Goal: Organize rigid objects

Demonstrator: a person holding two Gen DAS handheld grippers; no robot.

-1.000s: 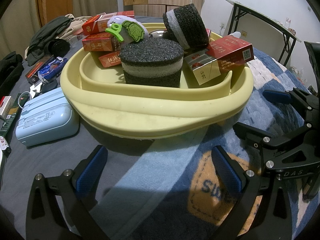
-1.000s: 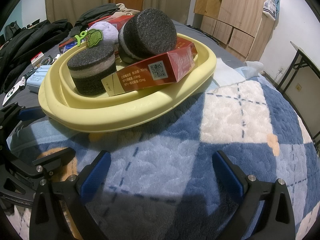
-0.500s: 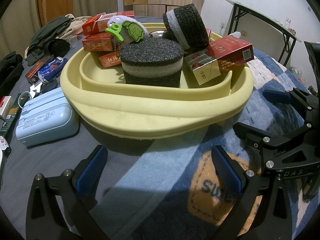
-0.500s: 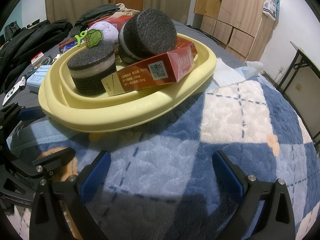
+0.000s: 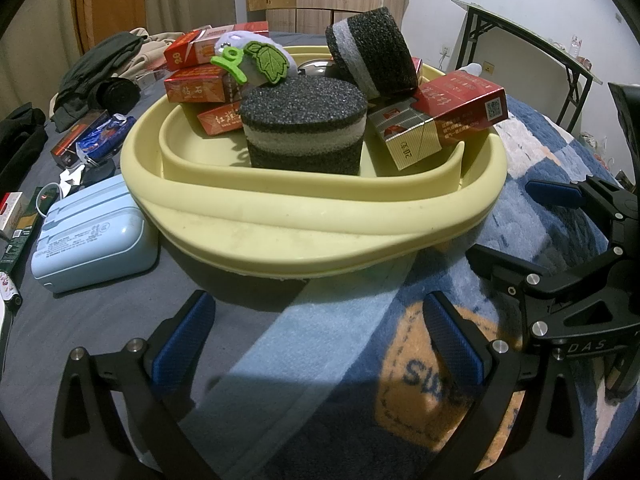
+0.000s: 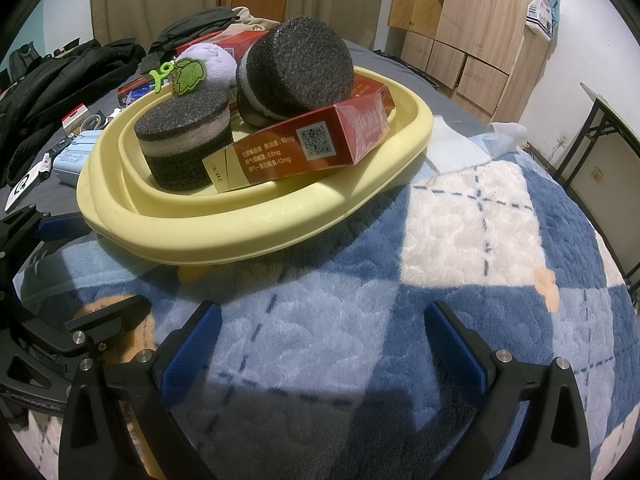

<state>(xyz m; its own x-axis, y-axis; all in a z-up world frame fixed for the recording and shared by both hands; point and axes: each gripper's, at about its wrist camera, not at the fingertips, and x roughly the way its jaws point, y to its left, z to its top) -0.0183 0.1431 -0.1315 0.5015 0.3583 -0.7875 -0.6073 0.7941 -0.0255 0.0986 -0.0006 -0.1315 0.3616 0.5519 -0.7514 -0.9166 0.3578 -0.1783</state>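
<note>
Blanket (image 6: 460, 240) lay under both tongs. We held the left tongs (image 5: 316, 344) and right tongs (image 6: 320, 344) open and empty; ahead, the basin (image 5: 320, 216) held foam pucks and boxes. A case (image 5: 92, 240) remained outside, ahead-left.

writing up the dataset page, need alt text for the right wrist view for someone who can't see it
A yellow basin sits on a blue and white plaid blanket, holding two black foam cylinders, one upright and one tilted, and a red carton. The open right gripper hovers empty in front, the left gripper at the left edge.
</note>
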